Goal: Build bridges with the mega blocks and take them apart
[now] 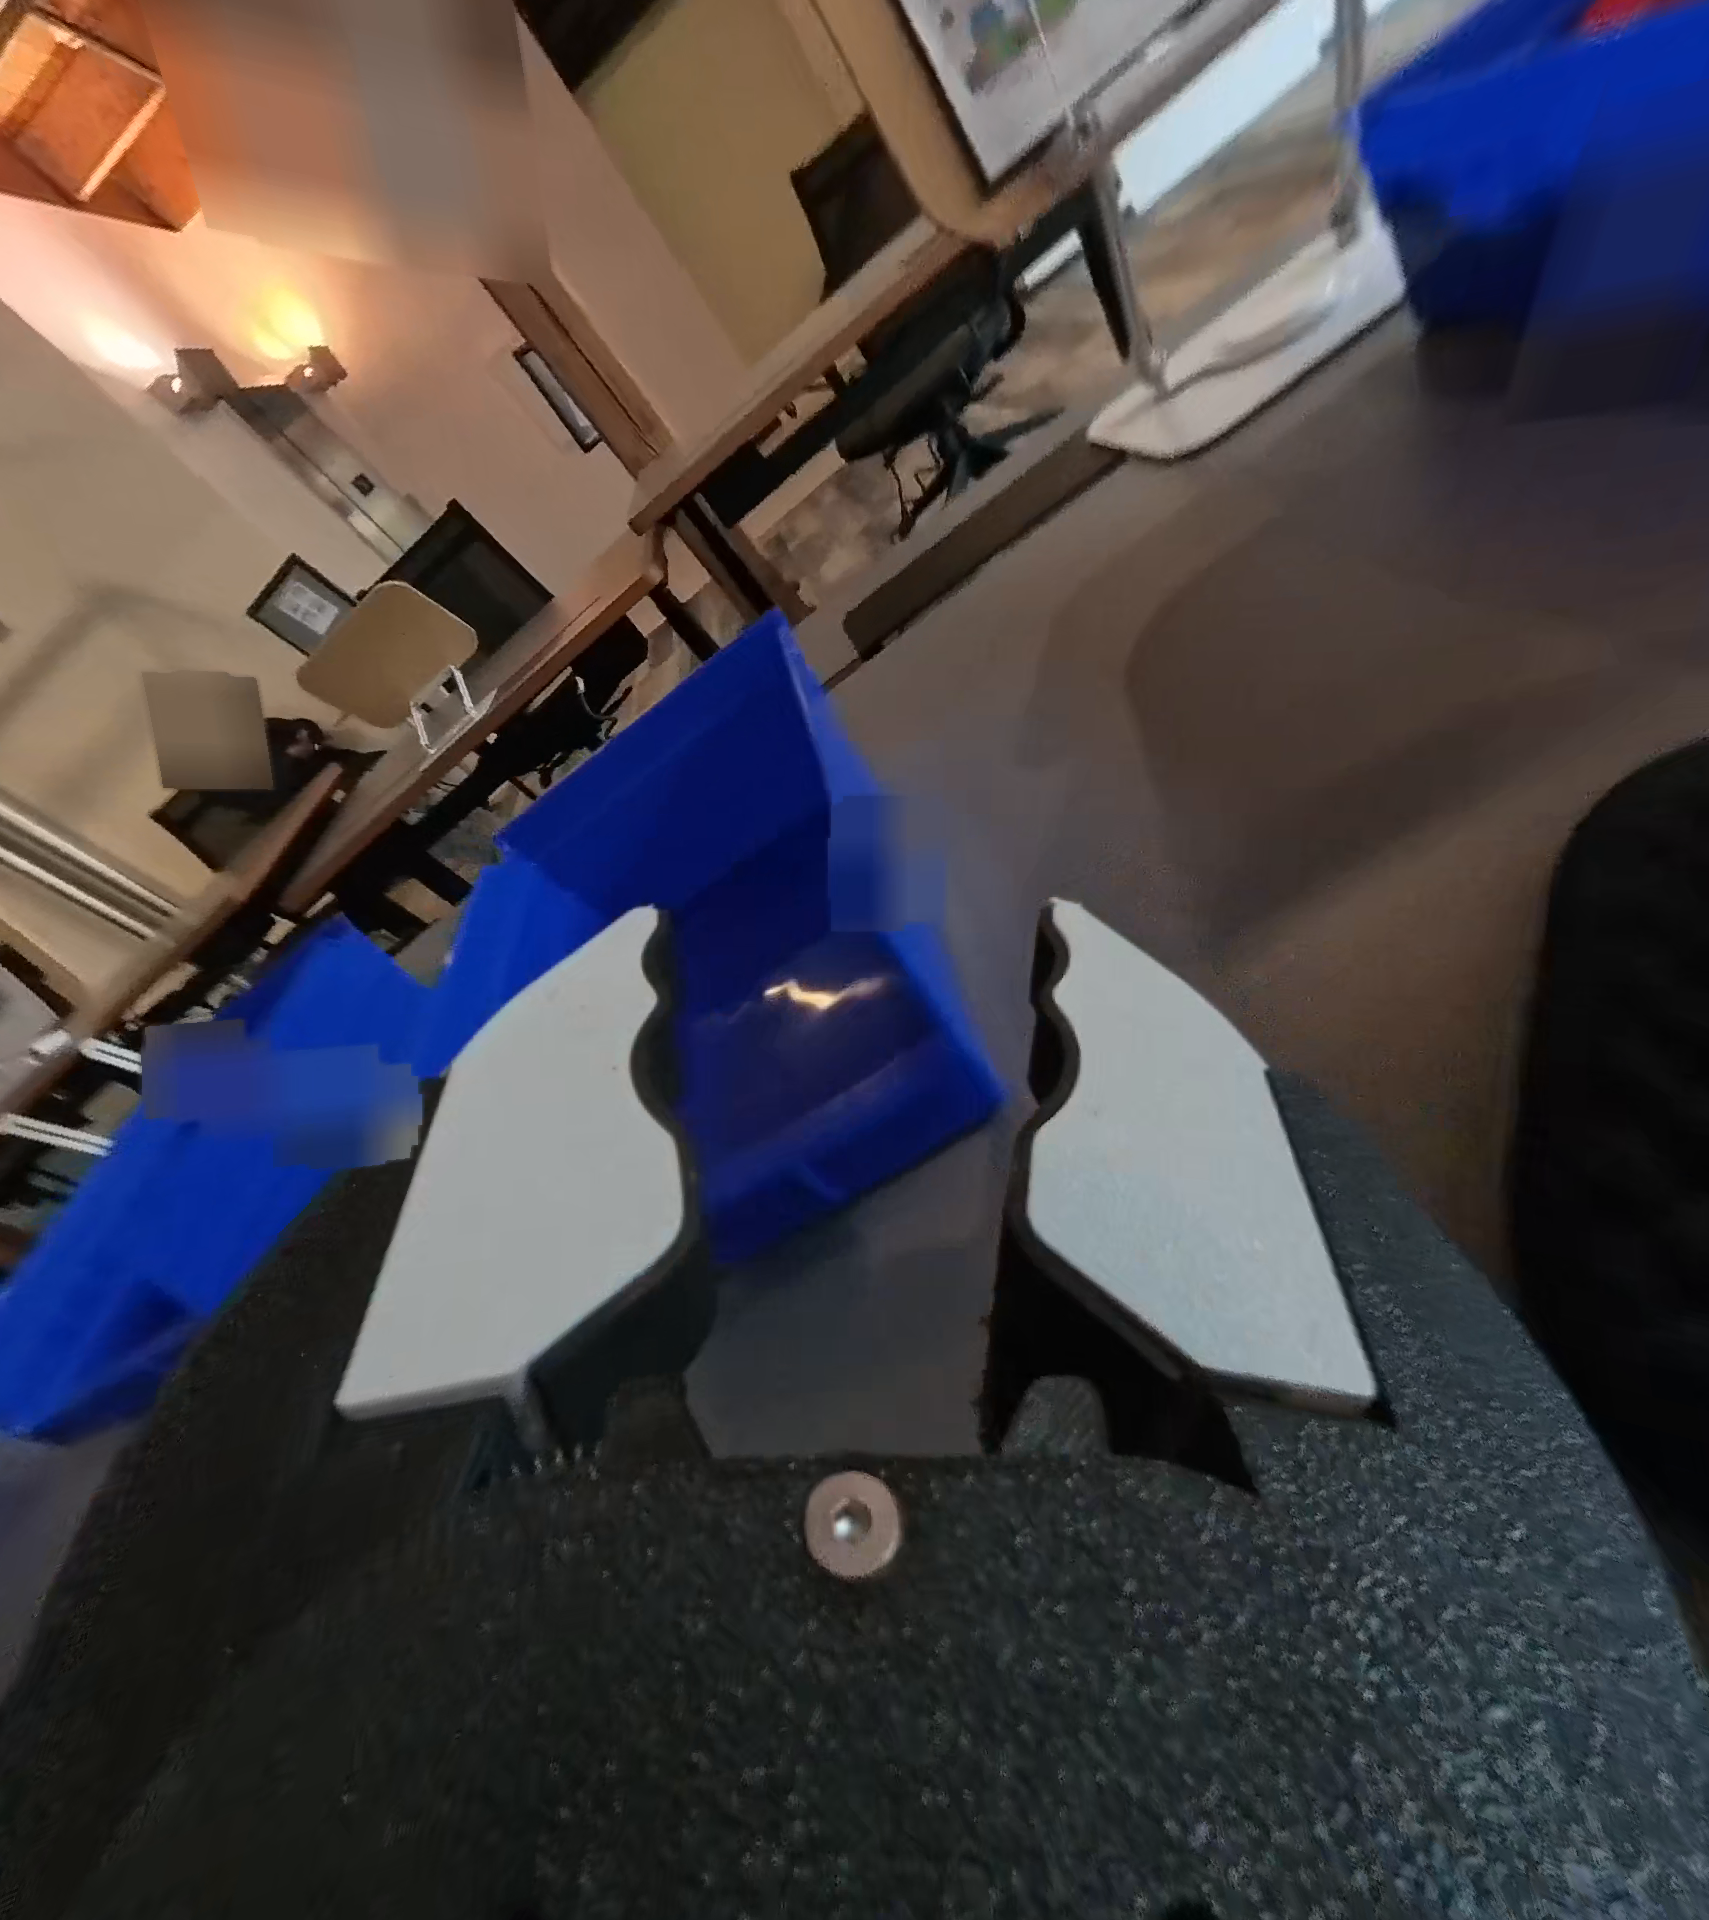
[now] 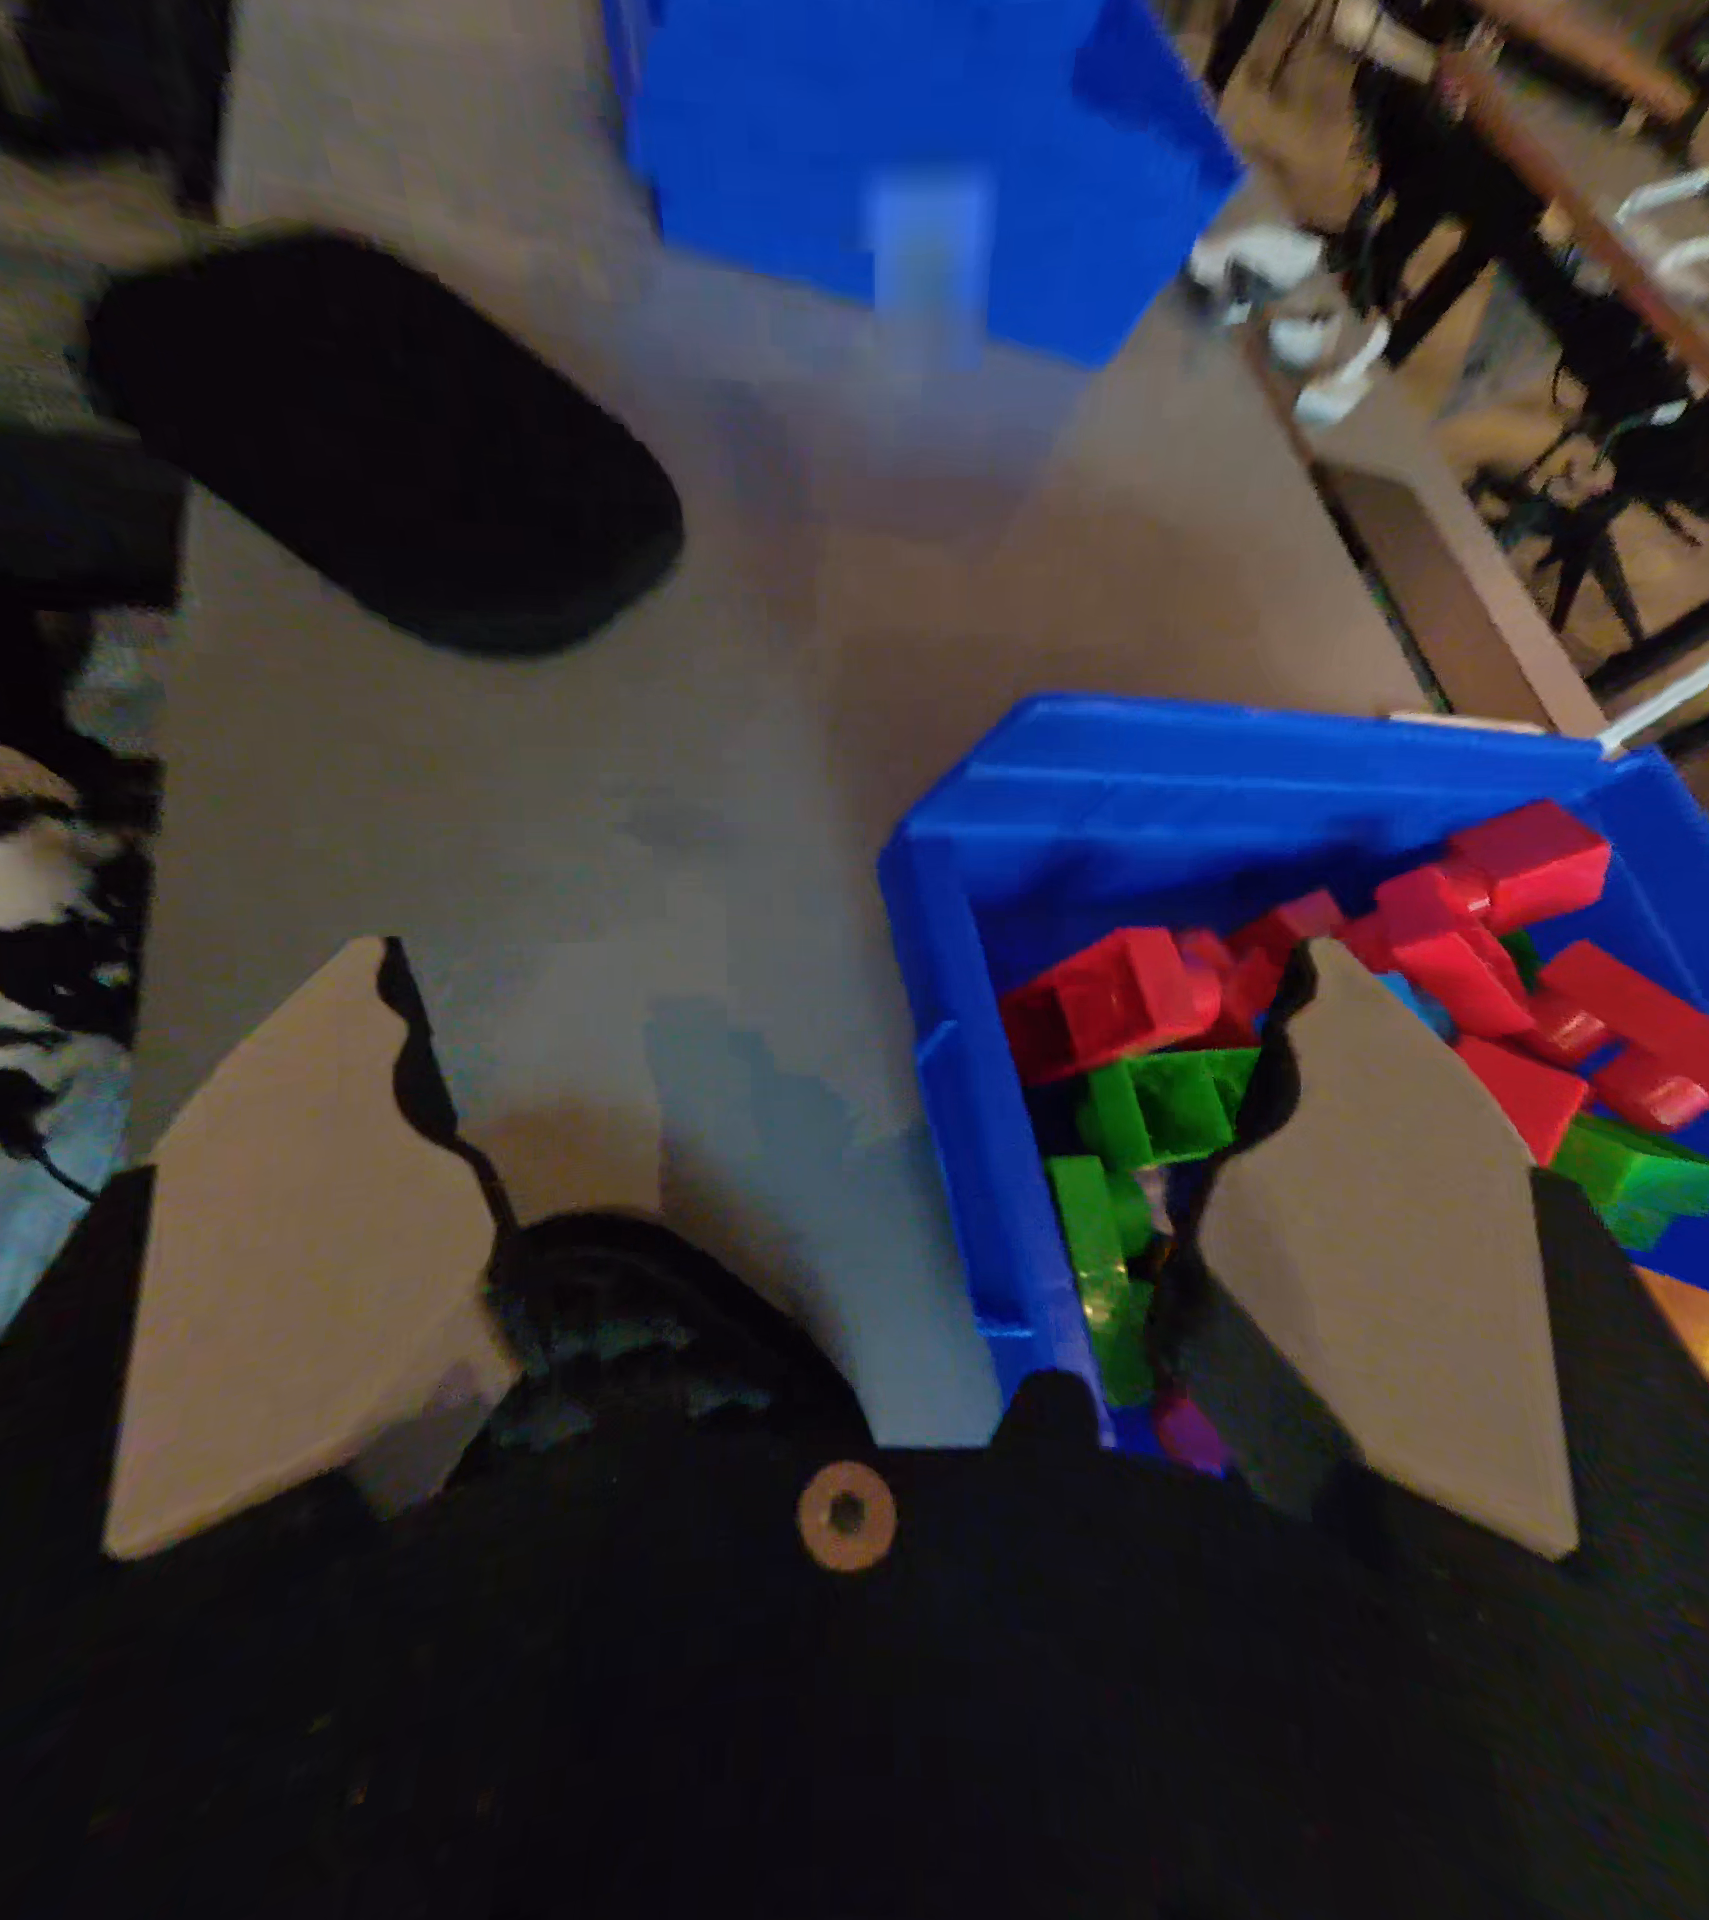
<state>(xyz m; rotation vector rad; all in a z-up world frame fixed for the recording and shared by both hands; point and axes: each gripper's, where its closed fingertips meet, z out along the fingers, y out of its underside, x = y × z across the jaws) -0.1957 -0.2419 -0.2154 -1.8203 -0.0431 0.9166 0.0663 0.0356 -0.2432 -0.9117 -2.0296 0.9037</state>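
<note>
Blocks [image 2: 1349, 1049], red and green, lie heaped in a blue bin [image 2: 943, 997] on the table [image 2: 517, 831]. Right tongs [image 2: 850, 987] hover wide and empty; left tongs [image 1: 850, 997] gape beside another bin [image 1: 725, 831]. Best: descend squarely over one block.

Left hand-held gripper [image 1: 850, 1049] hangs open over the table [image 1: 1245, 790], a blue bin [image 1: 725, 831] just ahead, tilted.

No writing, number or brand can be read anywhere: the framed pictures [image 1: 301, 613] on the far wall and the poster [image 1: 1011, 62] behind the desks are too blurred.
</note>
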